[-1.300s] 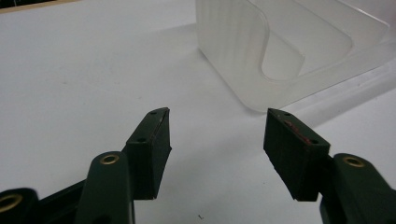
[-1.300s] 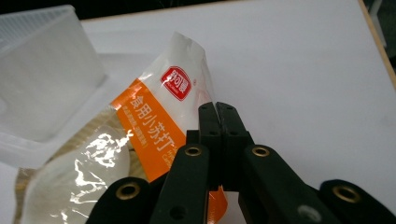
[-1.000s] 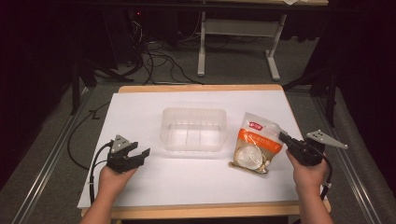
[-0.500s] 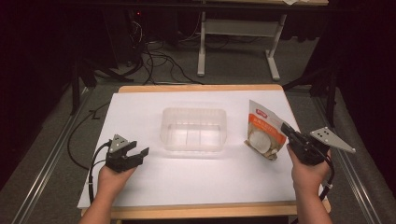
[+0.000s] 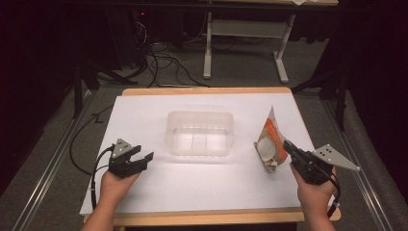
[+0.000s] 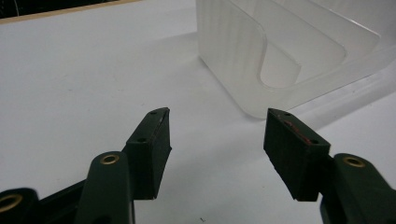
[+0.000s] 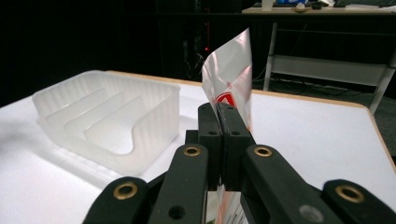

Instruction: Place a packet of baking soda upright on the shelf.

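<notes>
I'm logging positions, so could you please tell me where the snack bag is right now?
In the high view the bag stands on edge at the table's right side, pinched by the right gripper, just right of the clear tray.

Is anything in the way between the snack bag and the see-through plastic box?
Nothing visible is. The right gripper is shut on the orange and clear plastic snack bag, tipped up on edge. Only bare white table lies between it and the clear ribbed plastic box. The left gripper rests open, apart.
</notes>
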### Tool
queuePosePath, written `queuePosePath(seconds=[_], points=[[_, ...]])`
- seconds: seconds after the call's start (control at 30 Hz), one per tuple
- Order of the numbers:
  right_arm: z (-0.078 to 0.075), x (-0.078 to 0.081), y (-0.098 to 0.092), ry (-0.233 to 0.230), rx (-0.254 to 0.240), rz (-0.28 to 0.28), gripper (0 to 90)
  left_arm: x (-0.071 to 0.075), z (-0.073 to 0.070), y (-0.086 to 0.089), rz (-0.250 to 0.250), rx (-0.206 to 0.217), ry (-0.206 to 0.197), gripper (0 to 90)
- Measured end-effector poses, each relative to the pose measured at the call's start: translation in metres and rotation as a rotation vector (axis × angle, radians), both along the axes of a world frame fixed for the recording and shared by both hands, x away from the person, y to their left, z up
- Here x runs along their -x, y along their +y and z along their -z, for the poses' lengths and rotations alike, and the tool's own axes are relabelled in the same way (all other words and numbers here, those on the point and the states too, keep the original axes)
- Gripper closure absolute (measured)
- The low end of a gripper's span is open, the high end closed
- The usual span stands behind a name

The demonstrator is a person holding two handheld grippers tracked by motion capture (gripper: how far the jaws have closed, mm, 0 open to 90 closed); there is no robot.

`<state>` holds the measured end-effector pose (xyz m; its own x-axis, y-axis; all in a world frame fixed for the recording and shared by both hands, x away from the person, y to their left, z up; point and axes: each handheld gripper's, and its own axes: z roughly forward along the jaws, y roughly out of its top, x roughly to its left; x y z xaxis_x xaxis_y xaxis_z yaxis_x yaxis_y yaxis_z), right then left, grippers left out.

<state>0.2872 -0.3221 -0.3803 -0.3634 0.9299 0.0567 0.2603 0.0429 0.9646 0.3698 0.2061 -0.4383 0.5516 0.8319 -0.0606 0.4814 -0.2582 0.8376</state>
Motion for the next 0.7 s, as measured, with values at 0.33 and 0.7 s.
queuePosePath(seconds=[0.33,0.7], points=[[0.017,-0.014,0.011,0.076,0.095,0.015,90.0,0.001,0.000,-0.002,0.011,-0.003,0.001,41.5],[0.008,-0.012,0.026,0.026,0.034,-0.071,90.0,0.001,0.000,-0.004,0.014,-0.009,-0.001,41.4]])
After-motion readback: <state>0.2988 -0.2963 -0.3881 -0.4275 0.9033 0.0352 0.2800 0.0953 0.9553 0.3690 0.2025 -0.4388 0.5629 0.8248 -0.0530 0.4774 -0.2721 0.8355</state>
